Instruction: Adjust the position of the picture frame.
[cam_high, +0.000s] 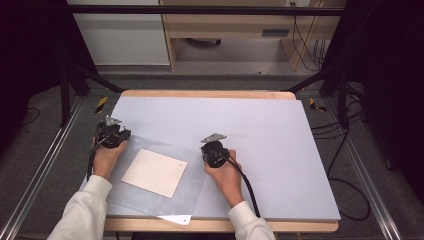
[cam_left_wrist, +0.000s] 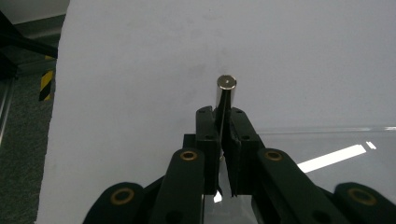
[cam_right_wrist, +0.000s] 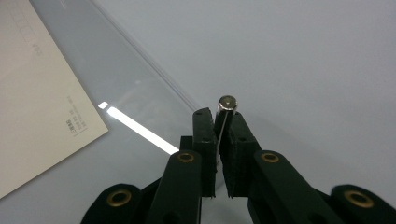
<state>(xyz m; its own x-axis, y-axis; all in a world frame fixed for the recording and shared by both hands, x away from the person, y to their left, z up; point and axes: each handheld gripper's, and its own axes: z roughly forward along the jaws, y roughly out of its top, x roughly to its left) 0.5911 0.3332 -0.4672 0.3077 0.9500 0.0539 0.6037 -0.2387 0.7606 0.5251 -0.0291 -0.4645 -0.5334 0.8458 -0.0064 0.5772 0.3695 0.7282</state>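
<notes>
Transparent plastic, a clear sleeve (cam_high: 150, 175), lies flat on the grey mat (cam_high: 260, 130) that covers the desk (cam_high: 210, 94), at the near left part of it. Inside or under this sleeve there is a cream sheet of paper (cam_high: 155, 172), turned a little like a diamond. The left tool (cam_high: 121, 135) rests at the far left corner of the sleeve, and in the left gripper view its jaws are clenched on the thin edge of the plastic (cam_left_wrist: 327, 140), with a small metal cylinder (cam_left_wrist: 226, 91) showing just beyond the fingertips. The right tool (cam_high: 214, 150) rests at the right edge of the sleeve, near its far right corner. In the right gripper view its jaws are also clenched on the thin plastic edge (cam_right_wrist: 140, 70), and the same kind of metal cylinder (cam_right_wrist: 227, 102) stands at the tips. The paper (cam_right_wrist: 37, 93) shows at the left of that view, well apart from the jaws. A white triangle tag (cam_high: 176, 219) lies at the near edge of the desk.
</notes>
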